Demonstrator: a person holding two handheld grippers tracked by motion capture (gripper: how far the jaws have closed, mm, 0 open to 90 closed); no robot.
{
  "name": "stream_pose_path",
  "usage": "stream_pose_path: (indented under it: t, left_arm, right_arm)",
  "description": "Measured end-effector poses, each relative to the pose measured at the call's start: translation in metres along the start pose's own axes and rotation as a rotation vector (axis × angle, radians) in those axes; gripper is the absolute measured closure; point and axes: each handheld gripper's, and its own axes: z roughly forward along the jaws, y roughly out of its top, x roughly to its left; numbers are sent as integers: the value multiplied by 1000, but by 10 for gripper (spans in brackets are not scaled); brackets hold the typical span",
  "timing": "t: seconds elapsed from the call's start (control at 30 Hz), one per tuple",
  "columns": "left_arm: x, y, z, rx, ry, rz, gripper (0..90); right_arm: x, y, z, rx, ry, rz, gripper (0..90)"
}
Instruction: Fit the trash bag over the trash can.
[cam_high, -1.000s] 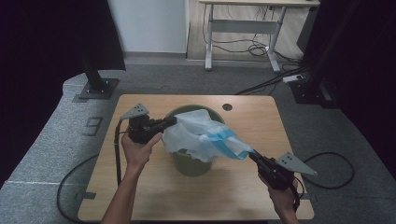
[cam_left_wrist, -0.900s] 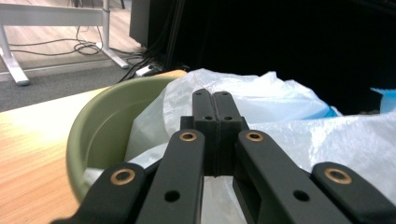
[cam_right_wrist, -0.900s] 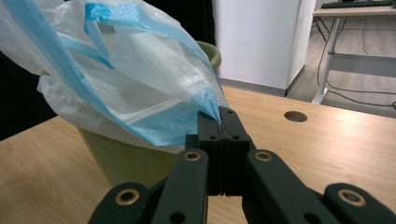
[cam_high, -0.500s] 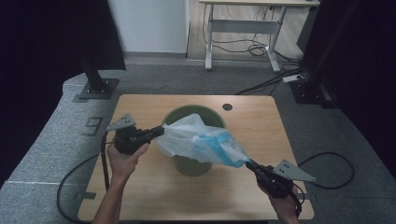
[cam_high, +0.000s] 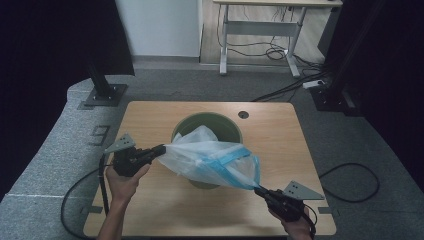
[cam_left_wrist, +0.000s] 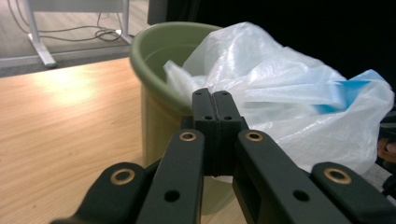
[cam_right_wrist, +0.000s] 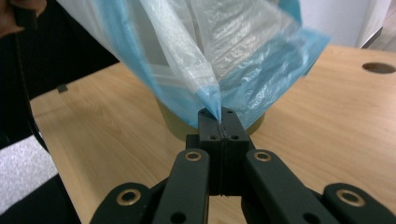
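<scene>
While one white-and-blue plastic bag (cam_high: 212, 160) hangs stretched above the single green bin (cam_high: 186, 123) at the table's (cam_high: 280, 145) middle, two grippers clamp it: the left gripper (cam_high: 159, 149) pinches its left edge, the right gripper (cam_high: 258, 189) pinches its near-right corner, both jaws pressed together.

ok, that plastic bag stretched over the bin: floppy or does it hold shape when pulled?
Likely floppy: the plastic bag wrinkles and sags between the left tool and right tool. Probably very light, since thin translucent film spans the green bin with no visible load. Possibly slippery or tearable where each tool pinches just a corner.
</scene>
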Motion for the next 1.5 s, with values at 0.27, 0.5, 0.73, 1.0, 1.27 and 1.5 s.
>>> stream_pose_path:
  t: [0.27, 0.5, 0.73, 1.0, 1.27, 1.5]
  left_arm:
    - [10, -17, 3, 11, -16, -21, 900]
    - [18, -28, 9, 37, -3, -51, 900]
    - [26, -26, 18, 28, 17, -90, 900]
    - [29, -17, 25, 14, 31, -107, 900]
    - [26, -16, 24, 9, 29, -101, 900]
    - [25, -15, 22, 3, 26, -98, 900]
  right_arm:
    - [-4, -17, 13, 49, 31, 32, 886]
    - [-8, -23, 21, 87, 11, 15, 886]
    - [-15, -27, 39, 127, 1, 29, 888]
    - [-23, -26, 49, 125, -7, 39, 883]
    - [-29, -18, 4, 11, -17, 31, 626]
    - [-37, 3, -37, -63, -70, 22, 581]
